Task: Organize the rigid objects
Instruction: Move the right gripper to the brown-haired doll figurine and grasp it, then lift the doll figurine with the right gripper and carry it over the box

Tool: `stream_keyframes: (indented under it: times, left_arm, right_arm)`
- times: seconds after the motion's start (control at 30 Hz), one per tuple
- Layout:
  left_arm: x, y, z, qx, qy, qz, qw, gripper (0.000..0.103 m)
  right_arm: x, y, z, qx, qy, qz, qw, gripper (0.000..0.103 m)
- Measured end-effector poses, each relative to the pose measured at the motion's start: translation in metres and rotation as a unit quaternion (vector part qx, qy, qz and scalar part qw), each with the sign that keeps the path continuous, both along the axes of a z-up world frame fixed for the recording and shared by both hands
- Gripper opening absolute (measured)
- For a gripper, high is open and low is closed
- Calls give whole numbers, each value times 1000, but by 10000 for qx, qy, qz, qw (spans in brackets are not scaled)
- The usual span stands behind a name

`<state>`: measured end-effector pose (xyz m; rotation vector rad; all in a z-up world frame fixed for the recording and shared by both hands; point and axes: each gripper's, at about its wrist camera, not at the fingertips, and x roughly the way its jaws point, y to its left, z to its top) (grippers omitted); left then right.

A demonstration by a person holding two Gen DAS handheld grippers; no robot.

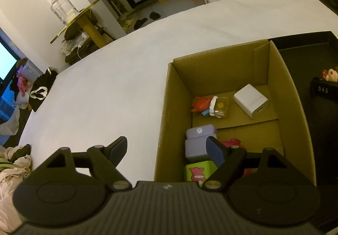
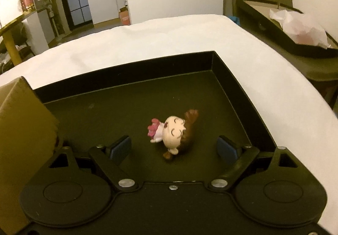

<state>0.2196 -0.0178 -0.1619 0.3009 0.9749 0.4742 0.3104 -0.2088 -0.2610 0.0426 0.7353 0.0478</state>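
1. Hanging over the near left corner of a cardboard box (image 1: 281, 79), the left gripper (image 1: 168, 149) has its fingers spread wide, and nothing is between them.
2. One of its blue pads is above the white bed cover (image 1: 101, 91), and the other is above the inside of the box.
3. On the floor of the box, near the far wall, lie a white cube (image 1: 251, 100), a small clear packet with a yellow dot (image 1: 220, 106) and a red toy (image 1: 200, 104) just beside the packet.
4. Nearer to the gripper, inside the same box, a lilac case (image 1: 197, 144) stands behind a green block with a pink pig face (image 1: 197, 172); a pink toy (image 1: 232, 143) shows partly behind the right finger.
5. A black tray (image 2: 236, 79) sits directly to the right of the box, on the same white cover.
6. The right gripper (image 2: 172, 148) points down into this tray with its fingers open, medium wide.
7. A small doll (image 2: 175, 133) with a big cream head, brown hair and a pink dress lies on its side on the tray floor, between the two fingers.
8. The pads do not touch the doll; a gap shows on both sides.
9. The left edge of the right wrist view shows the cardboard wall of the box, close to the gripper.
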Motion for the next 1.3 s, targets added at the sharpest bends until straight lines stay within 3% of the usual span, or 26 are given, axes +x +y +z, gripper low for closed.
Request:
stream_keyframes:
  times: [0.07,0.1,0.13,0.5,0.93,1.3]
  left_arm:
    - [0,3,-1,-28,33,75,10000,81]
    - [0,4,-1,-60,41,112,9999,81]
    - [0,5,-1,-95,42,132,9999,81]
    - [-4,11,-2,-198,68,147,9997,81]
    - [-13,30,4,-618,-135,278,9976,80]
    - [-21,48,5,-1157,-337,258,9924,77]
  right_arm:
    - [0,2,0,-157,-55,12,9999,66]
    - [0,2,0,-194,-106,47,9997,52]
    - [-1,2,2,-203,-130,115,9996,44]
    - [-5,4,12,-299,70,446,9985,43]
    - [-2,11,57,-410,-207,611,9971,43]
    - [-22,34,103,-503,-405,1134,9915,43]
